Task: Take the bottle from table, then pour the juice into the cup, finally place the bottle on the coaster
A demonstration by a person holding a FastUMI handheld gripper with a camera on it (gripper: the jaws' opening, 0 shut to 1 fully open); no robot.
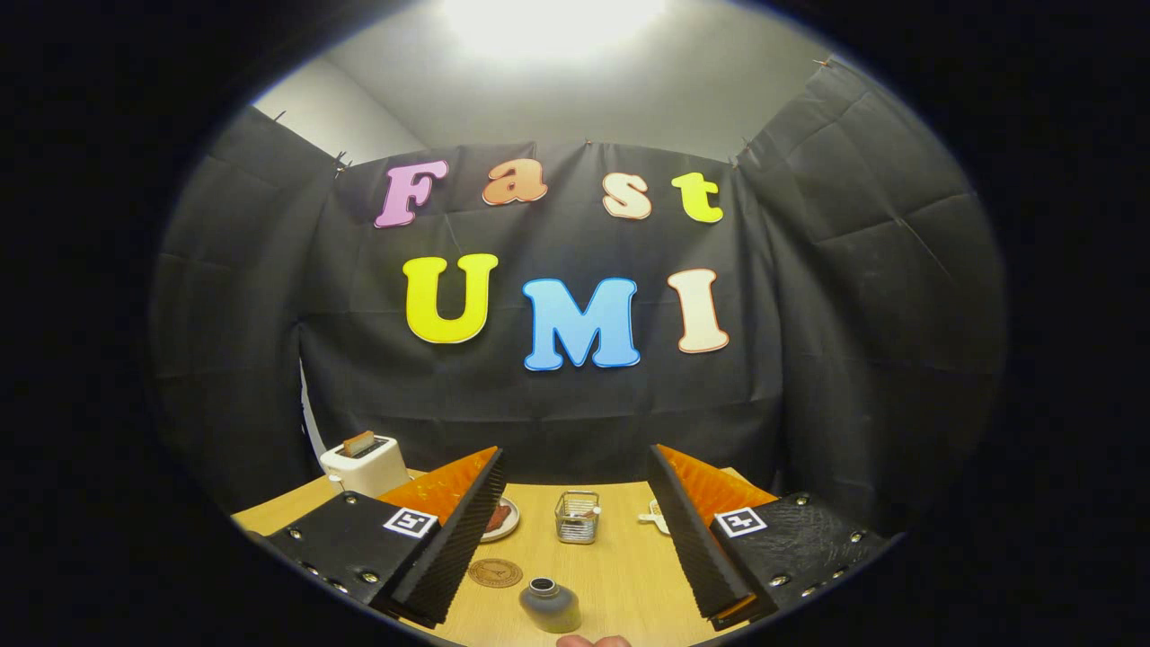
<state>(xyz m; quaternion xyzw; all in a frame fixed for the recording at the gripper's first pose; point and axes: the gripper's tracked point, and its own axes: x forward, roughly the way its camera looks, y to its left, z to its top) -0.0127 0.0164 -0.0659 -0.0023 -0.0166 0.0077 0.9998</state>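
Tongs (575, 530) spread wide, empty, hovering above light wooden bench (620, 575). Small squat grey bottle with open dark mouth (549, 604) upright between fingers, near their base, beside round cork coaster (495, 572). Likely rigid, smooth, slippery, light, spillable; best gripped across rounded body, kept upright. Square clear glass cup (577, 517) beyond.

We see the bottle (550, 604) standing alone between the wide-spread tongs (575, 562), bare desk (620, 566) separating it from coaster (495, 572) and wire basket (577, 517).

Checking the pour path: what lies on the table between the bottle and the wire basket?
Bare wooden table lies between the bottle and wire basket in the gripper view; the tool is open.
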